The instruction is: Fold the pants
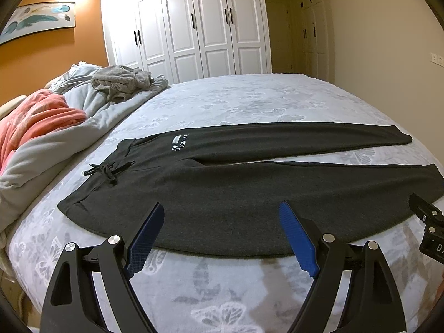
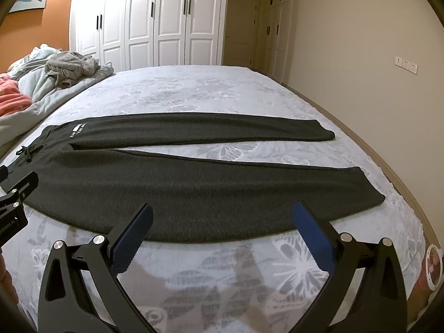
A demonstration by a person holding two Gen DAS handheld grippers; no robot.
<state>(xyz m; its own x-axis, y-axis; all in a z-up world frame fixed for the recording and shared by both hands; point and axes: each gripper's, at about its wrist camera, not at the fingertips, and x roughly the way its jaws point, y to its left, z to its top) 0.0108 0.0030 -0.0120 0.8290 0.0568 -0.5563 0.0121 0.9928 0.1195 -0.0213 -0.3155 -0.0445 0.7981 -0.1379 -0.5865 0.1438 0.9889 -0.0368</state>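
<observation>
Left gripper (image 1: 222,208) hovering spread wide, empty; right gripper (image 2: 223,208) likewise gaping. Pants (image 1: 236,188) lying flat just ahead of both (nothing folded yet). Best: pinching near leg's edge at both ends, carrying over far leg evenly.

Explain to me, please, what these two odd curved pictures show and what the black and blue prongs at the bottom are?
A person holds a two-finger gripper in each hand, with a wide-angle camera on each looking along its fingers. One picture comes from the left gripper, the other from the right gripper; the blue strips are the finger pads. Both grippers are open and hold nothing. On the bed dark grey pants lie flat, unfolded, legs slightly apart, waistband and drawstring to the left. Bedding and clothes are heaped at the far left. White wardrobes stand behind.
</observation>
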